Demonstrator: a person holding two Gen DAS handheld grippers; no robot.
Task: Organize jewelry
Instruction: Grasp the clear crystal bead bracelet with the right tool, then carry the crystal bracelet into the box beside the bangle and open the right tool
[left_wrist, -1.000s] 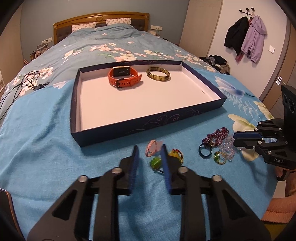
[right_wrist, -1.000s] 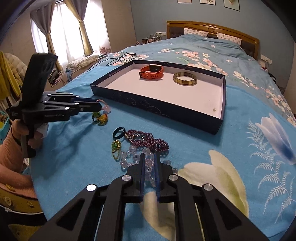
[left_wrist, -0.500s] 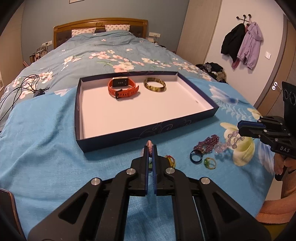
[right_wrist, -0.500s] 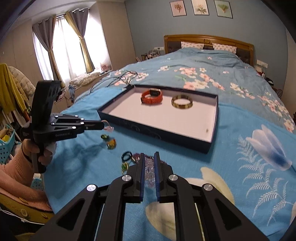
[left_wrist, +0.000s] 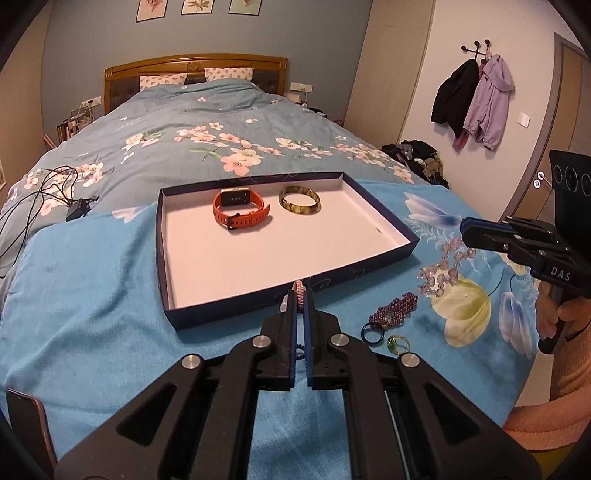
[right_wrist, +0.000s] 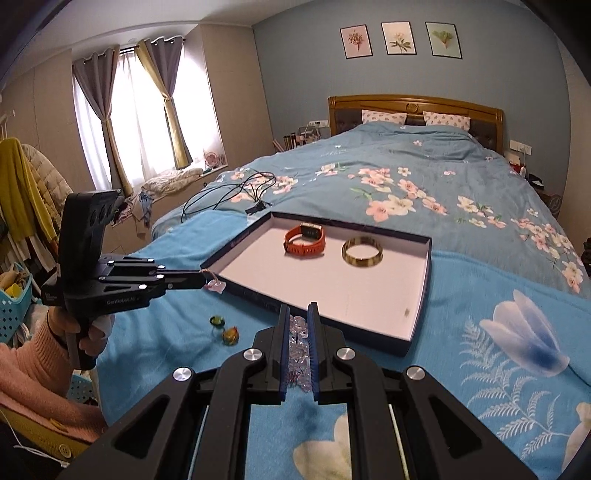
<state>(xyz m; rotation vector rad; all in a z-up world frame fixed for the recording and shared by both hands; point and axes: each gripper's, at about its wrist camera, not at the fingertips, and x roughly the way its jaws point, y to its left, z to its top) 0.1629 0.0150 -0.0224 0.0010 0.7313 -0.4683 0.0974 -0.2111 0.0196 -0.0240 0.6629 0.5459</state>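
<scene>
Left gripper (left_wrist: 301, 295): jaws closed on a pink beaded bracelet (left_wrist: 298, 291), which it holds clear of the blue blanket (left_wrist: 92, 295), just short of the near wall of the tray (left_wrist: 229, 314). From the right wrist view, a pale pink charm (right_wrist: 216, 286) hangs from this gripper's tip beside the tray's near left corner.

Right gripper (right_wrist: 297, 325): jaws closed on a clear bead bracelet (left_wrist: 441, 269), which dangles from its tip to the right of the tray, above the blanket.

Inside the tray, at the far end: an orange watch (left_wrist: 238, 208) on the left and an amber bangle (left_wrist: 299, 199) beside it on the right, apart.

On the blanket near the tray's near right corner: a purple bead bracelet (left_wrist: 395, 308), a dark ring (left_wrist: 370, 332) and a green ring (left_wrist: 395, 343). Two small coloured rings (right_wrist: 225, 328) lie further left.
</scene>
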